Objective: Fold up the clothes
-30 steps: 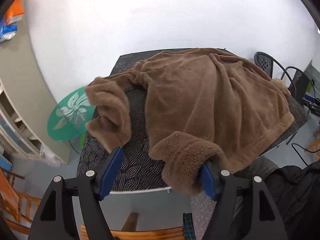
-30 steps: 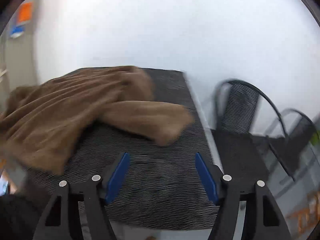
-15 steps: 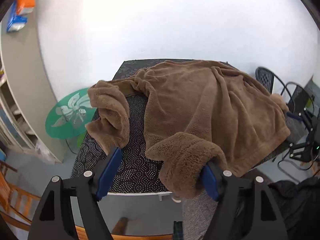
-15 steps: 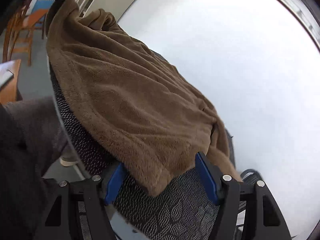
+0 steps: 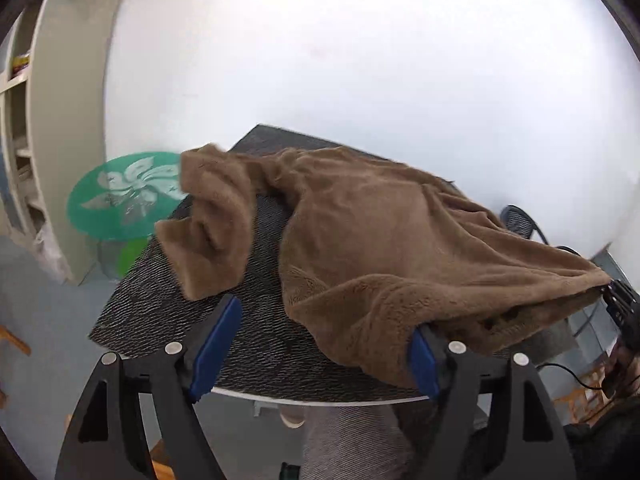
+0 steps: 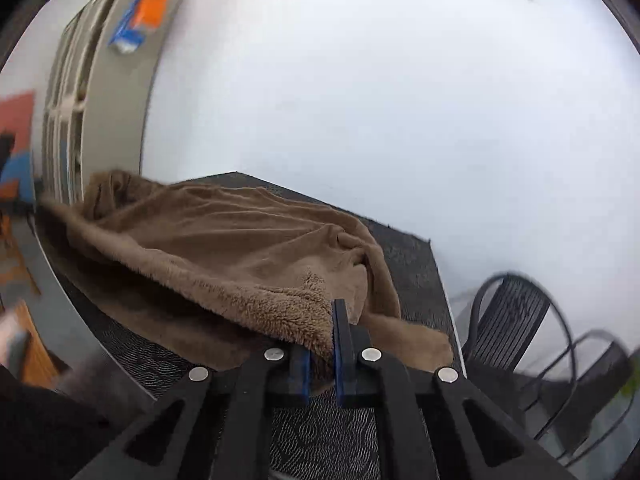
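Note:
A brown fleece garment (image 5: 384,240) lies spread over the dark patterned table (image 5: 256,328), one sleeve (image 5: 208,232) bunched at the left. My left gripper (image 5: 316,344) is open at the table's near edge; the garment's near hem drapes against its right finger (image 5: 424,360). My right gripper (image 6: 322,344) is shut on the garment's fluffy hem (image 6: 280,312) and lifts it off the table (image 6: 344,440). In the left wrist view the right gripper (image 5: 620,312) shows at the far right, holding the raised hem corner.
A white wall stands behind the table. A green round table (image 5: 124,196) and grey shelving (image 5: 24,140) are at the left. Black mesh chairs (image 6: 516,320) stand right of the table. A wooden chair (image 5: 160,460) is below the near edge.
My right gripper has closed on the garment's hem and raised that corner. The left gripper has tilted and stayed open at the near hem.

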Action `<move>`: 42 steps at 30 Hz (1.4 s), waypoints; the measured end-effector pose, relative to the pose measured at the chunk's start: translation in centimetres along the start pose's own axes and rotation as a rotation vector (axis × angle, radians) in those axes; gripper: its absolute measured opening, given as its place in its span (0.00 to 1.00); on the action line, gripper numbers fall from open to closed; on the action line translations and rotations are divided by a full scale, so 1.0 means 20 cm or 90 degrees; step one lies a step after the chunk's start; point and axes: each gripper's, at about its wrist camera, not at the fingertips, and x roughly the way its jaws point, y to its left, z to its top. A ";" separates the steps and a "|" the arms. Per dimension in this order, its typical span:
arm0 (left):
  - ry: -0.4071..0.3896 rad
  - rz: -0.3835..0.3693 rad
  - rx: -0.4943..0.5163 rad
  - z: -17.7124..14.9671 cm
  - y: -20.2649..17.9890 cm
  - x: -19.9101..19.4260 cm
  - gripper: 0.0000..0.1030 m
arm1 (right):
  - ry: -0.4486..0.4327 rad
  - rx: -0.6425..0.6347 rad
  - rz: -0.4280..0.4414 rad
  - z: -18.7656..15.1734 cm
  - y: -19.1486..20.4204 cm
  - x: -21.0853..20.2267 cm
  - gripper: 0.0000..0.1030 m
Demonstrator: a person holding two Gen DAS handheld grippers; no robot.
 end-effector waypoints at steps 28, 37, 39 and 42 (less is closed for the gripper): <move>0.055 -0.051 0.271 0.03 -0.10 -0.16 0.81 | 0.050 0.049 0.183 -0.04 -0.21 0.11 0.65; 0.076 -0.031 0.199 0.33 -0.16 0.41 0.85 | 0.116 -0.002 0.303 0.14 0.05 0.56 0.65; 0.118 -0.030 0.180 0.32 -0.15 0.56 0.85 | 0.168 -0.008 0.310 0.10 0.07 0.69 0.65; 0.180 -0.014 0.154 0.28 -0.10 0.72 0.85 | 0.244 -0.015 0.260 0.01 0.03 0.82 0.65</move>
